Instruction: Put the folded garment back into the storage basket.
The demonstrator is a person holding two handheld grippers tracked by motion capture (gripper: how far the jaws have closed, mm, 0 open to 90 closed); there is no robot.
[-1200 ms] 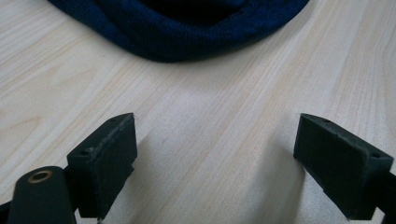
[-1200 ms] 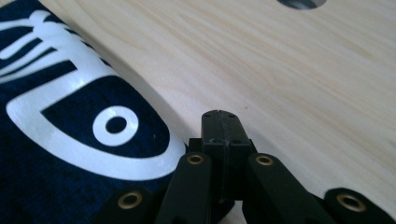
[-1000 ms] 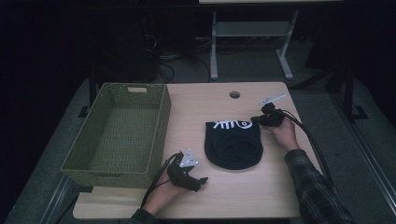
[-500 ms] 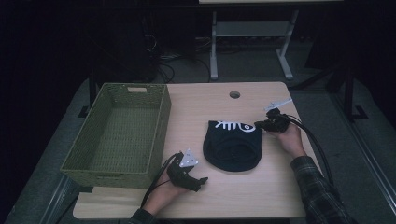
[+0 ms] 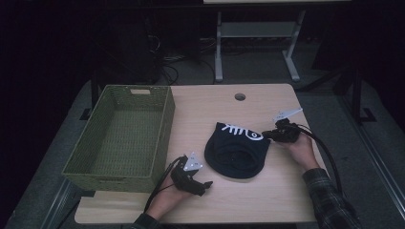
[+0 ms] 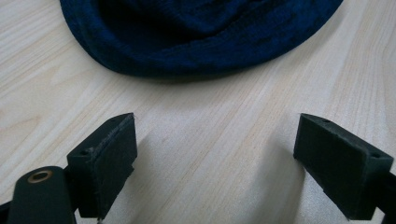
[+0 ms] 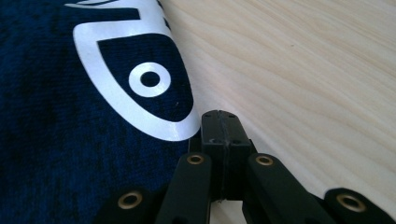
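A dark navy cloth (image 5: 234, 152) with a white fish print lies bunched on the wooden table (image 5: 267, 200). My right gripper (image 5: 268, 136) is at the cloth's right corner, jaws shut. In the right gripper view the shut tips (image 7: 219, 116) rest against the printed edge of the cloth (image 7: 70, 140), and I see no fabric between them. Low over the table, just left of the cloth's near edge, my left gripper (image 5: 207, 187) is open. In the left gripper view its tips (image 6: 215, 140) frame bare wood, with the cloth (image 6: 201, 32) a short way ahead.
A green woven basket (image 5: 167, 124) stands along the table's left side, close to the left hand. A round cable hole (image 5: 239, 97) sits near the far edge. A white desk frame (image 5: 258, 33) stands behind the table on the dark floor.
My right hand has slid a little toward me and to the right along the cloth's right edge, jaws staying shut. The left gripper has kept still.
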